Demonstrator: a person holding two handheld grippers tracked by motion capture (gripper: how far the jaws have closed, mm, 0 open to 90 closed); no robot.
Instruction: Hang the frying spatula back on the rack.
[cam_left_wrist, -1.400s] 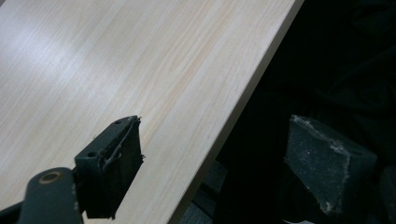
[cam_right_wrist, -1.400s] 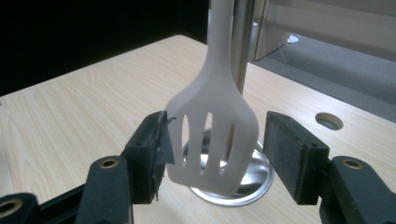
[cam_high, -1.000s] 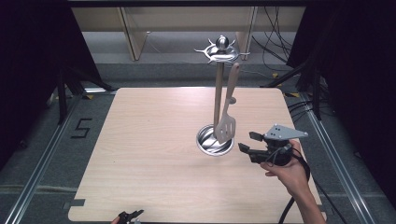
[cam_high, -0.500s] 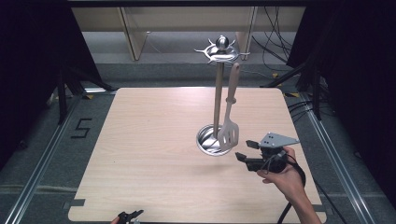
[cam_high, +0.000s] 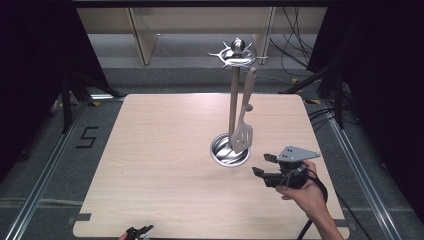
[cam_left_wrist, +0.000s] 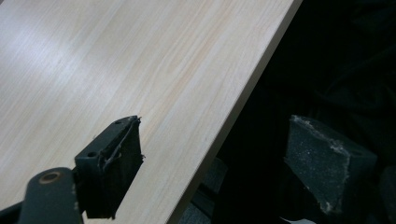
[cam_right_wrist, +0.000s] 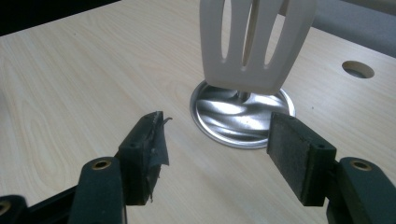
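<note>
just ahead of the right gripper (cam_high: 261, 166), whose fingers stand wide apart and empty, the slotted spatula (cam_right_wrist: 254, 44) hangs on the stand (cam_high: 233, 90) over its steel base (cam_right_wrist: 243, 115), looking light and stiff, best pinched across the flat blade.

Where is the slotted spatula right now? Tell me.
In the high view the slotted spatula hangs from the metal utensil stand at the table's right-centre, its blade over the stand's round base, just beyond the open right gripper.
</note>
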